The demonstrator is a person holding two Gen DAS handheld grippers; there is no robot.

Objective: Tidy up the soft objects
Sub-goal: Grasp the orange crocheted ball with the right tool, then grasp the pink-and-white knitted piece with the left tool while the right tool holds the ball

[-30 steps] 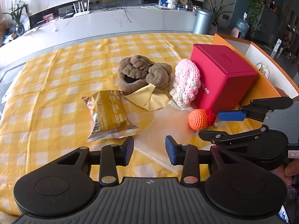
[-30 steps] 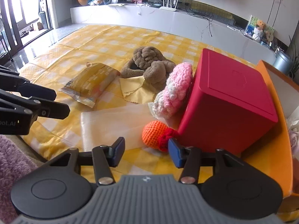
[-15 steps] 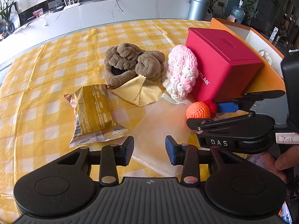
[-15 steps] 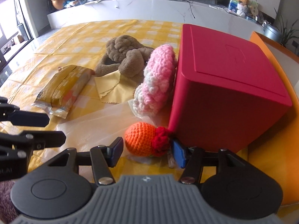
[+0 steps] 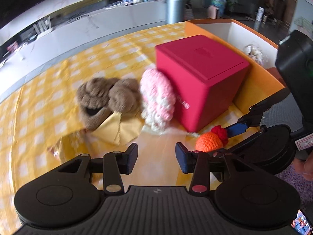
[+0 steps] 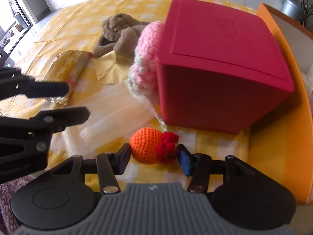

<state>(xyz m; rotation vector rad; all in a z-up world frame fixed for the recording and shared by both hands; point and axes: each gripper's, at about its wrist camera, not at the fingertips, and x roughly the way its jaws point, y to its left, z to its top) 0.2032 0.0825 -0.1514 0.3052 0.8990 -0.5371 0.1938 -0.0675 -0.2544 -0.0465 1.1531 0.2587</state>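
Yellow-and-white checked tablecloth (image 6: 64, 19), magenta-red box (image 6: 219, 62), orange crochet ball (image 6: 146, 146) with red frill at 3 o'clock, pink-and-white crochet piece (image 5: 158, 99), brown plush (image 5: 105, 98).

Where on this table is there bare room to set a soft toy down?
Free: the checked cloth left of the brown plush. Crowded: the pink crochet touches the red box, and the orange crochet ball lies just in front.

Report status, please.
Left gripper just opened wider, fingers empty. Right gripper straddles orange crochet ball, grip unclear. Red box close behind.
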